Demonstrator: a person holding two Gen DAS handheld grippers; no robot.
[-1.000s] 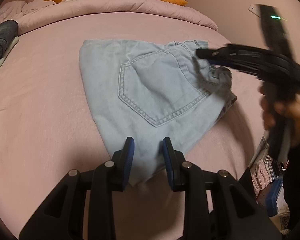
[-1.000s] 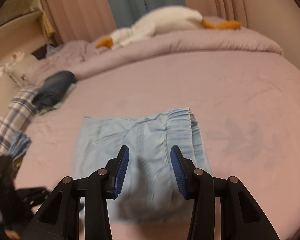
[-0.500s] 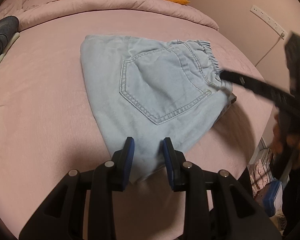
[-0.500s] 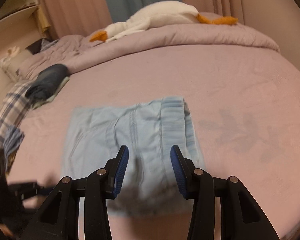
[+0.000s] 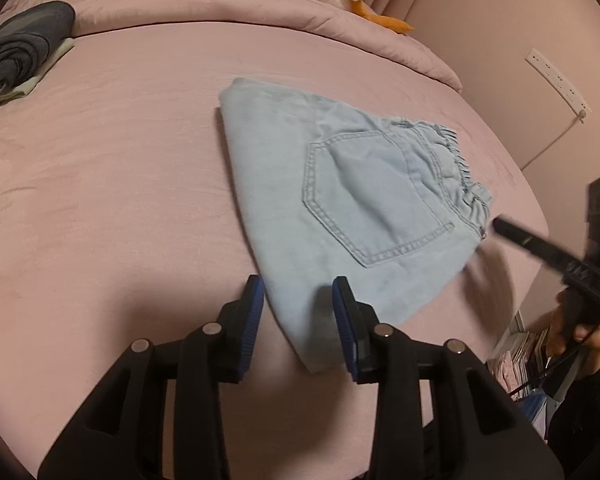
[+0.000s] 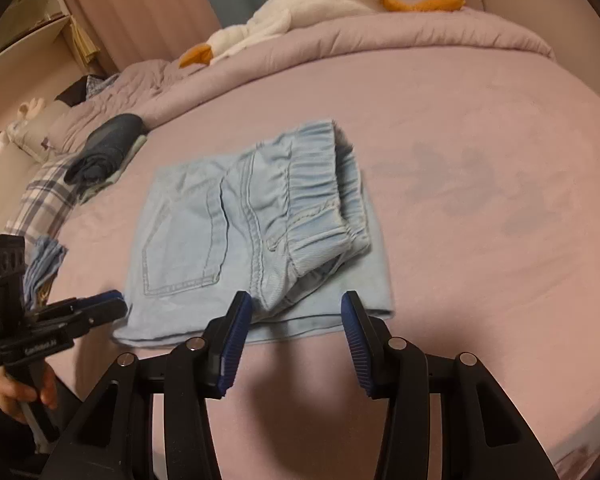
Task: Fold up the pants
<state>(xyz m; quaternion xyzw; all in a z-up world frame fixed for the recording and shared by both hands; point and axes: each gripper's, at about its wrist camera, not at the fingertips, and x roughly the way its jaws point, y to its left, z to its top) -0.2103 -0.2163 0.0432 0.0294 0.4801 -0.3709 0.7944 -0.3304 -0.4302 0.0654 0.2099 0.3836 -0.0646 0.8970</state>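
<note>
Folded pants [image 5: 340,184] of pale blue denim, matt and softly woven, show raised double stitching round the pocket and a gathered, ribbed waistband [image 6: 320,184]. They lie on a bed [image 5: 120,160] covered in matt pink cloth, faintly napped. A white plush goose [image 6: 300,8] looks fleecy, its orange beak smoother. Each claw, left [image 5: 298,312] and right [image 6: 296,328], is matt black plastic with ridged blue rubbery pads [image 6: 236,344] and dull metal pins.

Bed [image 6: 460,128], pink-sheeted. Folded light-blue pants [image 6: 256,240] are laid on it. Dark folded garment [image 6: 108,148], bunched duvet [image 6: 380,36] are kept behind.
</note>
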